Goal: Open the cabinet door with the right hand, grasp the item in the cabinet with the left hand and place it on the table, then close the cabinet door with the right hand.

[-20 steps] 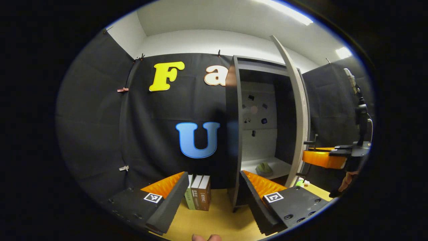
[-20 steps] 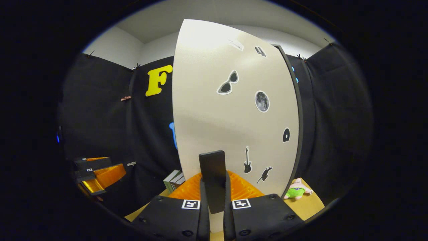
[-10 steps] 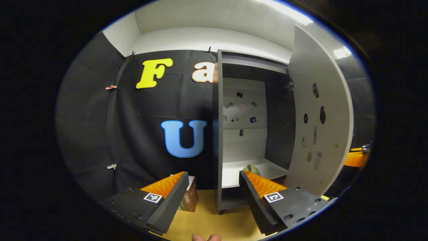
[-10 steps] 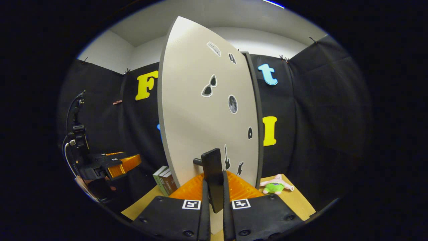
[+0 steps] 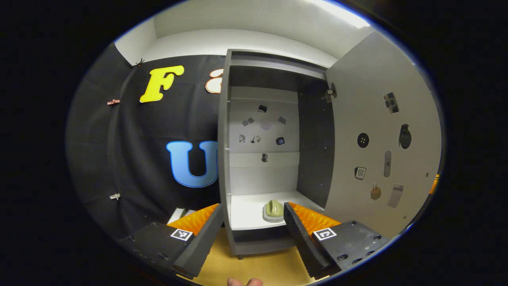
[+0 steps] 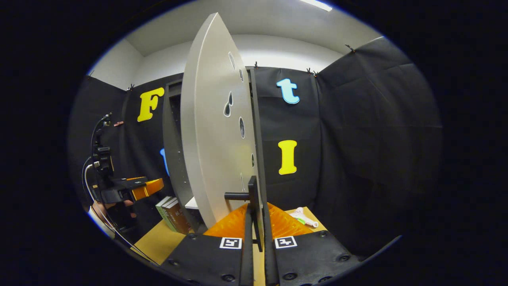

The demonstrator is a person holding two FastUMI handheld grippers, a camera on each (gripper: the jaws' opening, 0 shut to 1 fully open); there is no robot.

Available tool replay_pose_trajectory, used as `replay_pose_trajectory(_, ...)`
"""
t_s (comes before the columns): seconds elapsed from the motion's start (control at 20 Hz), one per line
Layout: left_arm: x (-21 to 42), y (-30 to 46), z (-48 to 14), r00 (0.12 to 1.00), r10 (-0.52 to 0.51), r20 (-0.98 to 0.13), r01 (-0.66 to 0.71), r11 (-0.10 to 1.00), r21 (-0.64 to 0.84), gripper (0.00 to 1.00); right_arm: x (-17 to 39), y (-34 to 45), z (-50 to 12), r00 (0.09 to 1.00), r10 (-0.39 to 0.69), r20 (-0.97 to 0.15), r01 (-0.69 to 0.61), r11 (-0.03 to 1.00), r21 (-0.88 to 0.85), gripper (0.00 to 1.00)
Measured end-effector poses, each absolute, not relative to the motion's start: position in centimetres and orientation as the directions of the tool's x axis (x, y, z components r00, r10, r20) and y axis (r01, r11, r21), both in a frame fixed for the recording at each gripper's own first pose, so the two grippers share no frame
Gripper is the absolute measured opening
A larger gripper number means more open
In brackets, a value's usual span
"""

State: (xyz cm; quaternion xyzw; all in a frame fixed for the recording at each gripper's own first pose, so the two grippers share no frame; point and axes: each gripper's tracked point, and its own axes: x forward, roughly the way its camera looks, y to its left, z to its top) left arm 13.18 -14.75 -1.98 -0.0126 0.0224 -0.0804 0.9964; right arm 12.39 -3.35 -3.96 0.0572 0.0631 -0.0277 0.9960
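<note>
The dark cabinet [image 5: 223,159] stands with its pale door [image 5: 377,131] swung wide to the right, stickers on the inner face. A small green item [image 5: 274,209] lies on the white lower shelf [image 5: 246,210]. My left gripper [image 5: 252,224] is open in front of the cabinet, short of the shelf, and the item shows between its fingers. In the right gripper view the door [image 6: 214,139] is nearly edge-on. My right gripper [image 6: 256,216] is shut on its black handle [image 6: 252,194]. The left gripper [image 6: 133,189] and a hand show at the left.
Upright books [image 6: 172,210] stand on the yellow table [image 6: 156,244] left of the cabinet. A small plush toy [image 6: 303,217] lies on the table right of the door. Black cloth walls close in the back and both sides.
The door has swung further open, pulled by my right gripper on the handle. My left gripper has shifted to face the cabinet opening, bringing the green item between its fingers in view.
</note>
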Motion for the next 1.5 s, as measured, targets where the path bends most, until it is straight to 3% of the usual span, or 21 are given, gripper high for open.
replay_pose_trajectory(0.05,13.7,-15.4,-2.0,0.986,-0.163,-0.043,0.162,0.986,-0.028,0.95,12.7,-4.4,-4.0,0.991,-0.054,-0.121,0.067,0.992,0.103,0.10)
replay_pose_trajectory(0.2,15.3,-17.5,-2.0,0.984,-0.172,-0.051,0.171,0.985,-0.022,0.94,13.2,-3.7,-4.0,0.991,-0.024,-0.134,0.042,0.989,0.139,0.10)
replay_pose_trajectory(0.25,15.8,-18.1,-2.4,0.982,-0.178,-0.059,0.177,0.984,-0.025,0.95,13.5,-3.8,-3.8,0.991,-0.015,-0.130,0.032,0.991,0.128,0.00)
replay_pose_trajectory(0.3,16.4,-18.7,-2.5,0.981,-0.181,-0.066,0.180,0.983,-0.027,0.95,13.2,-4.1,-4.0,0.991,-0.006,-0.134,0.024,0.991,0.133,0.10)
replay_pose_trajectory(0.6,21.4,-21.3,-4.7,0.971,-0.193,-0.140,0.196,0.980,0.013,0.94,12.5,-4.0,-3.9,0.991,0.025,-0.130,-0.002,0.985,0.173,0.12)
replay_pose_trajectory(0.7,23.4,-22.1,-5.5,0.966,-0.196,-0.166,0.202,0.979,0.019,0.95,12.5,-4.1,-4.0,0.991,0.030,-0.130,-0.005,0.981,0.192,0.21)
replay_pose_trajectory(0.75,24.4,-22.6,-5.9,0.963,-0.199,-0.180,0.207,0.978,0.025,0.95,12.3,-4.5,-3.9,0.992,0.023,-0.126,0.002,0.982,0.191,0.33)
replay_pose_trajectory(0.85,26.6,-23.5,-7.2,0.953,-0.214,-0.214,0.223,0.975,0.019,0.95,12.1,-5.8,-4.3,0.992,-0.013,-0.126,0.035,0.984,0.176,0.41)
replay_pose_trajectory(1.0,30.3,-24.5,-9.3,0.937,-0.217,-0.273,0.232,0.972,0.023,0.94,12.0,-8.1,-4.8,0.988,-0.079,-0.131,0.096,0.986,0.134,1.00)
replay_pose_trajectory(1.5,38.2,-26.0,-15.0,0.874,-0.215,-0.435,0.263,0.963,0.052,0.76,11.3,-11.7,-6.3,0.968,-0.188,-0.168,0.211,0.969,0.128,0.98)
